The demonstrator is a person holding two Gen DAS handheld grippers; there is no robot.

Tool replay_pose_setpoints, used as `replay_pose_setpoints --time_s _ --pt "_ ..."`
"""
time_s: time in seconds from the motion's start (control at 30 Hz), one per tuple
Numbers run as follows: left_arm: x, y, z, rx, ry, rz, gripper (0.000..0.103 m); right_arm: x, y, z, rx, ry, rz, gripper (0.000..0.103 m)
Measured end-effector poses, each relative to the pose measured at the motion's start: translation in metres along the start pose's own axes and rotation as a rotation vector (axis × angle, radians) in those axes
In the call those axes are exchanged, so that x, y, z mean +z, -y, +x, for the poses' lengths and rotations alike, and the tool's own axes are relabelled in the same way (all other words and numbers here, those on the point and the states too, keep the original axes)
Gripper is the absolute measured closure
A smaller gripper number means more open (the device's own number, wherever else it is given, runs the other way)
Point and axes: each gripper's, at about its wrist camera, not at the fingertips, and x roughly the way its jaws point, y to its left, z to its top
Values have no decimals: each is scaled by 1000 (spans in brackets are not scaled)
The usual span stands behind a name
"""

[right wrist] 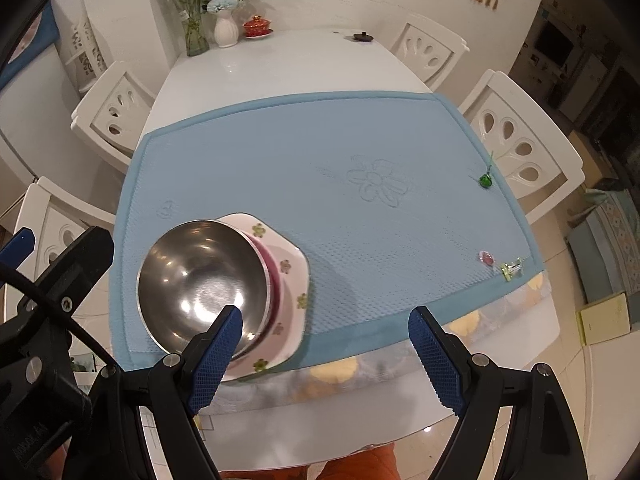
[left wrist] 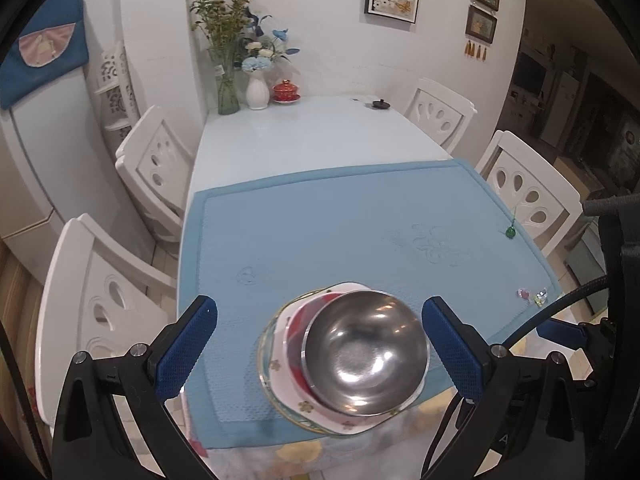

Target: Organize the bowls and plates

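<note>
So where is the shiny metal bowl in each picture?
Left wrist view: the metal bowl sits low in the middle, between the left claw's fingers.
Right wrist view: the bowl is lower left, beside the right claw's left finger.
Shared landmark: the green bead on the blue mat.

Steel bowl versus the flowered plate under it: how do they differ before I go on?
The steel bowl is round, deep and plain shiny metal; the flowered plate is squarish, shallow, white with small flowers. The bowl tops the stack; the plate lies lower, with something red between them. Both sit at the blue mat's near edge.
</note>
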Motion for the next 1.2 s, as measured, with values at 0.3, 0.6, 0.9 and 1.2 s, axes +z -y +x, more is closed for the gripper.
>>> replay_pose_setpoints --time_s 0.3,0.6,0.9,1.2 --pt "10 23 8 32 -8 -34 1 15 19 4 12 0 -59 20" --pt "12 36 13 80 -20 -88 1 28 33 13 64 -11 -99 20" --pt "12 36 15 116 -29 -120 1 31 34 21 100 -24 -136 20" --pt "10 31 17 137 -38 -144 1 32 31 25 127 -39 -157 20"
